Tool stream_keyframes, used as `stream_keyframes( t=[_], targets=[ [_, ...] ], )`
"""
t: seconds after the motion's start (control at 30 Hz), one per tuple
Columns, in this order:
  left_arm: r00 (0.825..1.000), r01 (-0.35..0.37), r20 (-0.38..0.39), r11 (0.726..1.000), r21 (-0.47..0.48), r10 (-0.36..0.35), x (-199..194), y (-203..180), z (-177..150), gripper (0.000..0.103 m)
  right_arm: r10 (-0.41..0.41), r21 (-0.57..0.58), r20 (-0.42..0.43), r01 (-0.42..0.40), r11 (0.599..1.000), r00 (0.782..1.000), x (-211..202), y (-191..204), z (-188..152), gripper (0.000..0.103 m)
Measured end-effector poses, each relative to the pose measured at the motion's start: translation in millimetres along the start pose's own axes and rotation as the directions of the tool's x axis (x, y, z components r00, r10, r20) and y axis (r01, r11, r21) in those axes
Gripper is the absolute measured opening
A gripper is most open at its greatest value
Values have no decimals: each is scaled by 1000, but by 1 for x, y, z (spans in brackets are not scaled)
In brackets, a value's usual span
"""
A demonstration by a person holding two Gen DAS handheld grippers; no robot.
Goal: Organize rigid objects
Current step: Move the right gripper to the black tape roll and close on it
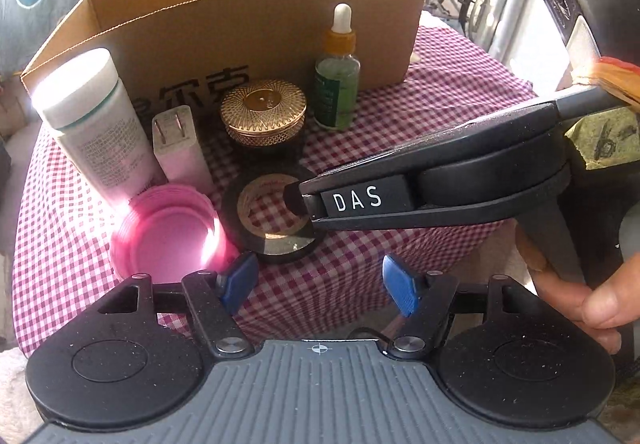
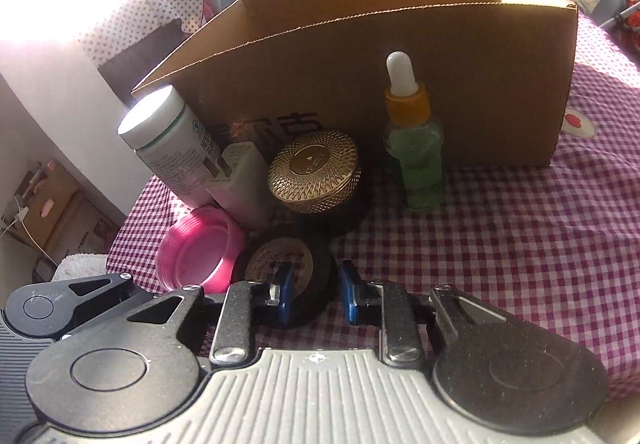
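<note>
Tape is the thing in hand: a black roll of tape (image 1: 269, 222) lies flat on the checked cloth (image 1: 420, 115), in front of the open cardboard box (image 1: 224, 31), well short of its near wall. The right gripper (image 2: 312, 294) straddles the roll's right-hand wall, one blue pad inside the core hole and the other outside the rim, jaws narrow; whether the pads already press the wall I cannot tell. The left gripper (image 1: 320, 284) hangs nearer than the roll with its jaws fairly wide and nothing between them. Between roll and box stand a gold-lidded jar (image 1: 262, 111), a white charger plug (image 1: 180, 147), a white bottle (image 1: 92, 123) and a green dropper bottle (image 1: 336, 83), the last closest to the box wall; a pink lid (image 1: 168, 232) lies touching the roll on its left. Judging by this, the step is the pickup of the tape. The next move calls for a firm pinch on the wall, then a lift high enough to clear the jar and the box's front edge before release inside.
</note>
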State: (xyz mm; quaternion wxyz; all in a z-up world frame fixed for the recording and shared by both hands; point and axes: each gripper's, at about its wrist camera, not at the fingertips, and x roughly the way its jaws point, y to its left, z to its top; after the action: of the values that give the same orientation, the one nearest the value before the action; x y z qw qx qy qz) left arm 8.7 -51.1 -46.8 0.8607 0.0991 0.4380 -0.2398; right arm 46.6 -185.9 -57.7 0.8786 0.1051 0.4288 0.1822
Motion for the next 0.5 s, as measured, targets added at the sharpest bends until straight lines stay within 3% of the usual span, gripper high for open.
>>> stream_keyframes(
  t=[0.37,0.5],
  targets=[
    [995,98,20,994,54,-99,4,-17,5,69,-58,47,8,57,997,998,-22,-25,-10,26],
    [996,57,61,993,107,-64,4,-29,7,69,-58,93,19,56,994,998,-31,-40,-15,26]
  ],
)
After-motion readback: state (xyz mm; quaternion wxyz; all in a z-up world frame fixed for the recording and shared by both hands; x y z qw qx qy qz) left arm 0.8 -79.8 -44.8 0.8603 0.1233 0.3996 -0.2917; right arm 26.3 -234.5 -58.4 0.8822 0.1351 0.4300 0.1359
